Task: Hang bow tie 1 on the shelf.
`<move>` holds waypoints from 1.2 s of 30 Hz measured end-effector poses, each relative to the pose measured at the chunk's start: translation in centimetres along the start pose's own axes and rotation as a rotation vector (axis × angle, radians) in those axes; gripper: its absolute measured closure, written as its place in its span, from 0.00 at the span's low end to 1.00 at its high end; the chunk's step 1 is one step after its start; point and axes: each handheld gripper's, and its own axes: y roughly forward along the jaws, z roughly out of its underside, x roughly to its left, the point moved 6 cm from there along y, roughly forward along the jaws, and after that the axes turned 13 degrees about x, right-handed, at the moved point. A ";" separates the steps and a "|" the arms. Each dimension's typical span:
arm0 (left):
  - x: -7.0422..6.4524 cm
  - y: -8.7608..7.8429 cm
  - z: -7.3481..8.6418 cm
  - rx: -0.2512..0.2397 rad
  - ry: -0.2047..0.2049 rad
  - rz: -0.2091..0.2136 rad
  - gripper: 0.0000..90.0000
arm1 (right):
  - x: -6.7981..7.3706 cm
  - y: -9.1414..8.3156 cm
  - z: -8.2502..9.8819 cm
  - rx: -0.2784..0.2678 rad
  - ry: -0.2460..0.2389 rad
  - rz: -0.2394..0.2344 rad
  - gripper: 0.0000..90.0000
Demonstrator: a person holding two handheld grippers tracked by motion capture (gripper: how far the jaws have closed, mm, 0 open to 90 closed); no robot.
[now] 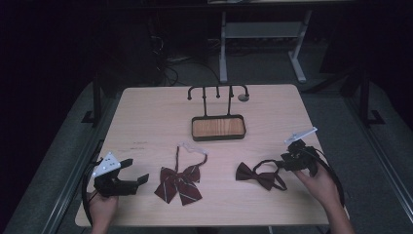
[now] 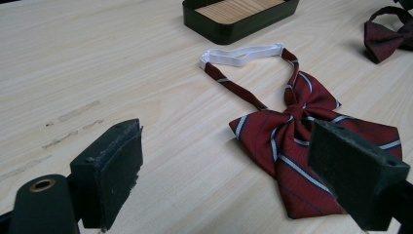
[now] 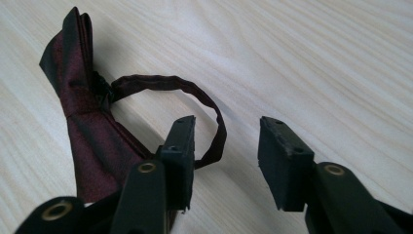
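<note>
The right gripper (image 3: 224, 161), jaws half spread with the strap (image 3: 214, 126) between them and not yet pinched, is set to pick up the dark bow tie (image 1: 260, 175) at the counter's (image 1: 146, 117) 5 o'clock. Next: close on the strap. The left gripper (image 1: 139, 170) rests spread beside the striped tie (image 1: 178, 183).

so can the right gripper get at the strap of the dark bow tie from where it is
Probably yes. The right gripper sits low at the dark bow tie, jaws apart, and the strap loops between them with only bare table around it.
</note>
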 end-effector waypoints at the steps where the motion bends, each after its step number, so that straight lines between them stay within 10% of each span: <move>1: -0.1 0.0 0.0 0.005 0.014 -0.009 0.14 | 0.0 0.2 -0.1 0.011 0.005 0.004 0.67; 36: -0.3 0.0 -0.1 0.023 0.044 -0.027 0.14 | 0.4 1.4 0.2 0.042 0.077 -0.038 0.99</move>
